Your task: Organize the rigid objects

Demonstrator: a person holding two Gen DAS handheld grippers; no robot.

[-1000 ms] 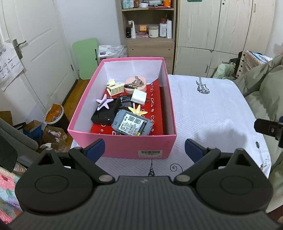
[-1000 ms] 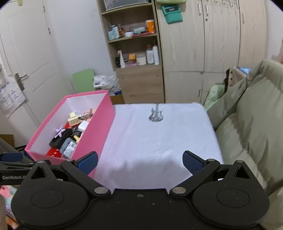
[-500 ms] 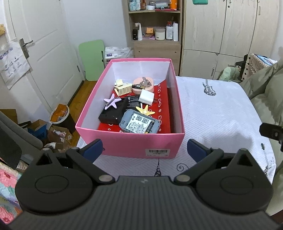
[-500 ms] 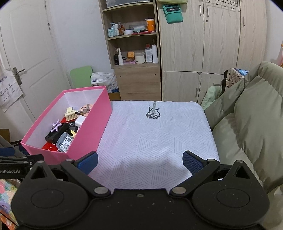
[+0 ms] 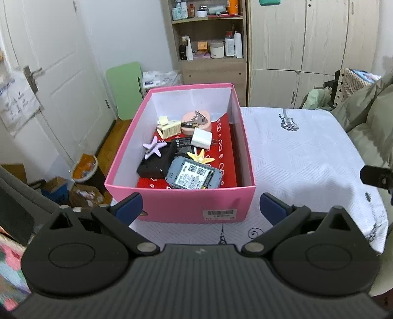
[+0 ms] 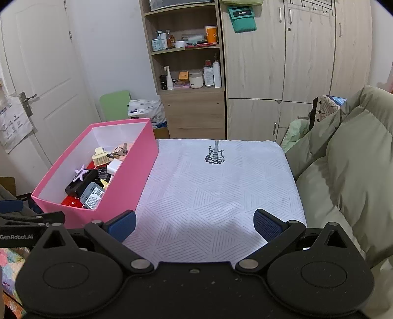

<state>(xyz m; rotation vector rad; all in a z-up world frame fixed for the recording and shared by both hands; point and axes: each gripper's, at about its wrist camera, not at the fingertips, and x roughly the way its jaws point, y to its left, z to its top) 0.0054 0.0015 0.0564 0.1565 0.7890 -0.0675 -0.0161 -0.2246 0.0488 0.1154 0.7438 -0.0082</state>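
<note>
Only right view shows wardrobe hooks.

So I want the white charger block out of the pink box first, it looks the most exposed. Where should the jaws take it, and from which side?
Come straight down from above with the left gripper. The white charger block lies propped on other items, its broad face tilted up, so pinch its two opposite side faces. The keys on the pink dish sit just behind it, so leave a little clearance there.
</note>
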